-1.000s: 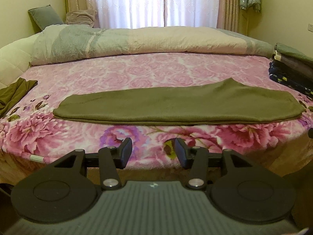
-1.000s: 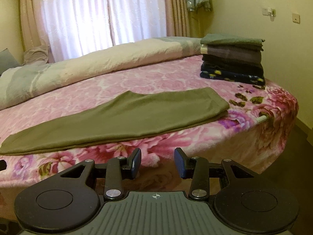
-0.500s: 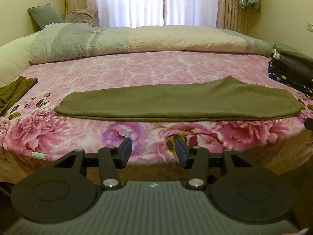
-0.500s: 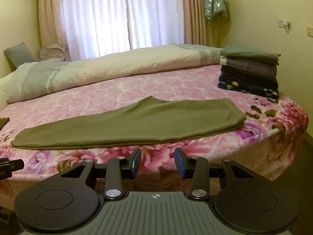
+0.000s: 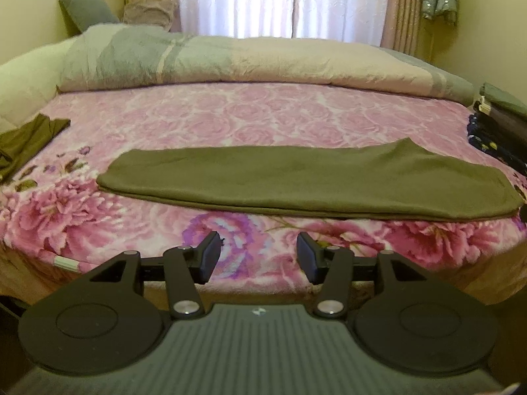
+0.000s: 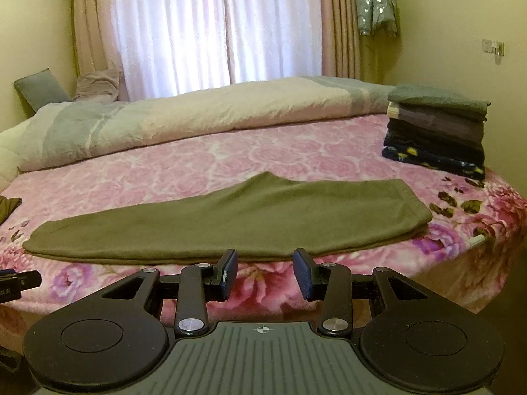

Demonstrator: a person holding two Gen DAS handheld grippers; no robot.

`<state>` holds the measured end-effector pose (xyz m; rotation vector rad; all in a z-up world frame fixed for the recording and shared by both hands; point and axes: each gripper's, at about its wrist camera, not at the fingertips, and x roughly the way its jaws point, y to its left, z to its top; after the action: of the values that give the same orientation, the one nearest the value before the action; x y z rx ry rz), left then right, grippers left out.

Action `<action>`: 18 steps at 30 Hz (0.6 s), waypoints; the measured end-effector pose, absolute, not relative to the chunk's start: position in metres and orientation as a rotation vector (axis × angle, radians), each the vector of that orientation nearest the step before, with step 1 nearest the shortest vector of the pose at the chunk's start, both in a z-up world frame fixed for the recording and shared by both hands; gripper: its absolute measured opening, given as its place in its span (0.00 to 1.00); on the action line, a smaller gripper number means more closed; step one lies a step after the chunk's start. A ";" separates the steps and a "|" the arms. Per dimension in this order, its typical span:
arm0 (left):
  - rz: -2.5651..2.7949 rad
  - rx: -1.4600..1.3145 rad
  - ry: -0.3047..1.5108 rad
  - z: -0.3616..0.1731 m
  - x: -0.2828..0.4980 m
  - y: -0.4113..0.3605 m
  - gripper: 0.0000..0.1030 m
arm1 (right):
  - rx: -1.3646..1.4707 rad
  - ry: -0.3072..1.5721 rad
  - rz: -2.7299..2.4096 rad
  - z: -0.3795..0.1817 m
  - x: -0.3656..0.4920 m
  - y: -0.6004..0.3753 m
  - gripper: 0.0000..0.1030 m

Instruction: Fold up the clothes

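While both jaws are held released and empty, left gripper [image 5: 257, 253], right gripper [image 6: 265, 270], olive garment [image 6: 230, 220] laid flat on bed [image 6: 296, 151], folded stack [image 6: 436, 128] set well apart.

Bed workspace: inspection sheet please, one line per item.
Surface: floral pink bedspread, flat.
Job's things: olive green garment folded lengthwise near front edge; stack of folded clothes at right.
Clutter: second olive garment crumpled at left edge; rolled duvet along back; pillows.
Grippers: left gripper and right gripper both open, empty, short of the bed edge.
Cables: nothing seen.
Surroundings: curtains, hanging jacket.
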<state>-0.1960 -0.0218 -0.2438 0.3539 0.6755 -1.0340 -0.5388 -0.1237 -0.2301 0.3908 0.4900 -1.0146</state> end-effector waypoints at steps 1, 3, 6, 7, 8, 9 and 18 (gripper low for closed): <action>-1.029 0.348 0.696 -0.246 -0.191 -0.025 0.46 | 0.400 0.498 -1.018 -0.232 -0.538 -0.129 0.40; -1.018 0.336 0.737 -0.251 -0.181 -0.031 0.46 | 0.421 0.517 -1.024 -0.236 -0.537 -0.141 0.40; -1.002 0.317 0.797 -0.259 -0.165 -0.040 0.45 | 0.456 0.550 -1.035 -0.245 -0.535 -0.159 0.40; -0.997 0.311 0.818 -0.262 -0.160 -0.043 0.45 | 0.467 0.561 -1.037 -0.248 -0.534 -0.165 0.40; -0.990 0.302 0.837 -0.264 -0.155 -0.046 0.45 | 0.478 0.572 -1.037 -0.252 -0.534 -0.171 0.40; -0.979 0.284 0.850 -0.265 -0.148 -0.047 0.45 | 0.488 0.584 -1.038 -0.255 -0.534 -0.177 0.40; -0.843 -0.146 1.030 -0.283 -0.052 -0.030 0.41 | 0.582 0.647 -1.095 -0.279 -0.553 -0.227 0.40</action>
<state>-0.0520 -0.0298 -0.2831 -0.1461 1.0297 -0.8431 -0.5530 -0.2273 -0.2785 0.5822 0.6466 -1.0955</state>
